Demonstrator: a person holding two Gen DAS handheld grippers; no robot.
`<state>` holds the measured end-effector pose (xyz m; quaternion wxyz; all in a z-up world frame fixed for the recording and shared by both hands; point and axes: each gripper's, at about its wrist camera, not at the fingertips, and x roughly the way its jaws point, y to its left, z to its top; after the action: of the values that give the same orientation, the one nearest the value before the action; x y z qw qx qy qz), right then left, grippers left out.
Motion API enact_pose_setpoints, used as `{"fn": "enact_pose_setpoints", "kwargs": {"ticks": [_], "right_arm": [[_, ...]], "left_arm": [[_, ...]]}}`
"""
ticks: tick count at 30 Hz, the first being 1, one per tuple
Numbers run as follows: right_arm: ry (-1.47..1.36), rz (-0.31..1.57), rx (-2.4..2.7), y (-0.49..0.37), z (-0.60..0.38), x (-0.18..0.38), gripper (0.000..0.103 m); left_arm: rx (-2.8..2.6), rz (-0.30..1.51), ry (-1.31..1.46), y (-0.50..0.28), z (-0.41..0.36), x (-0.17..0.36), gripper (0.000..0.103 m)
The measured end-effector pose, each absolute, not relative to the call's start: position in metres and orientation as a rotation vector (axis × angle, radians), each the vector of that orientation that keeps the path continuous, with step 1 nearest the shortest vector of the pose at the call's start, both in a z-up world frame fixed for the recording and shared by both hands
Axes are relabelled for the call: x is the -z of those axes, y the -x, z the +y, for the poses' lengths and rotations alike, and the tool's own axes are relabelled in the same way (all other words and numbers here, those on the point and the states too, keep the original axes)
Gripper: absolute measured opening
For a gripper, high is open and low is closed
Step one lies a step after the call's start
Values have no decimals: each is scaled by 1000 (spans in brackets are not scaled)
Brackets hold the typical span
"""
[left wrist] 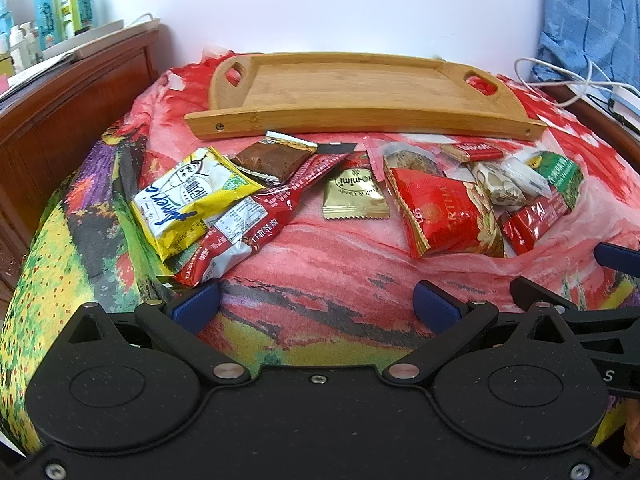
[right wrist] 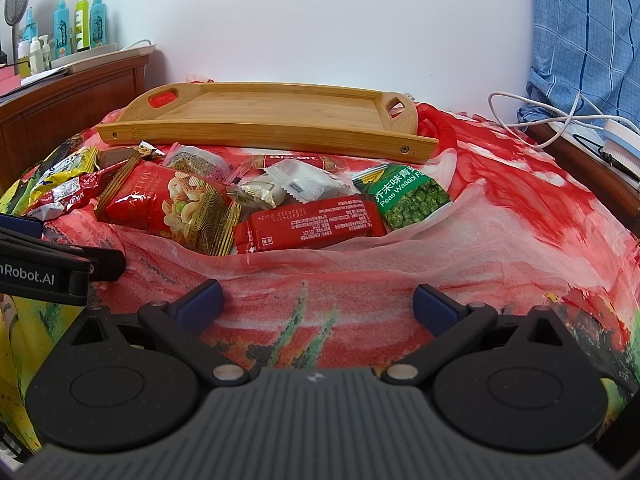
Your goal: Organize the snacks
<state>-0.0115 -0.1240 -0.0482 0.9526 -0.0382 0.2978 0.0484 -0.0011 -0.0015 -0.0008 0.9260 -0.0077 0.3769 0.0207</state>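
Observation:
Several snack packets lie in a row on a red flowery cloth in front of an empty wooden tray (left wrist: 400, 114) (right wrist: 256, 130). In the left wrist view I see a yellow packet (left wrist: 188, 200), a long red packet (left wrist: 256, 220), a gold sachet (left wrist: 354, 196) and a red nut bag (left wrist: 444, 212). In the right wrist view I see the nut bag (right wrist: 168, 204), a red bar (right wrist: 312, 222) and a green wasabi pea bag (right wrist: 404, 196). My left gripper (left wrist: 318, 306) and right gripper (right wrist: 318, 304) are open and empty, short of the packets.
A wooden cabinet (left wrist: 68, 108) with bottles (left wrist: 60, 4) stands at the left. A white cable (right wrist: 552, 116) and blue checked cloth (right wrist: 580, 40) are at the right. A white wall is behind the tray. The other gripper shows at each view's edge (right wrist: 48, 272).

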Motion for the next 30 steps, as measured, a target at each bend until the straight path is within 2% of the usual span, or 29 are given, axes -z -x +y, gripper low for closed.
{"fn": "enact_pose_setpoints", "kwargs": {"ticks": [15,23,24,27,29,30], "right_arm": [[83,586,-126,12,-131,42,103],[139,463,-152,18,-136,16,98],[152,459,-161,14,-138,12,95],[159,470,-194,0,-147,4,86],[141,493,-215,-11,-155,1,78],[131,506,-223,-16,-160,1,72]], "left_arm": [[-80,705,22,12,-7,0,103],[9,480,10,29,-17,-37,103],[31,460,18,29,-19,-42,102],[100,446,52,23,-22,-51,85],[129,480,49,14,-26,-53,66],[130,499,48,11,-28,-51,62]]}}
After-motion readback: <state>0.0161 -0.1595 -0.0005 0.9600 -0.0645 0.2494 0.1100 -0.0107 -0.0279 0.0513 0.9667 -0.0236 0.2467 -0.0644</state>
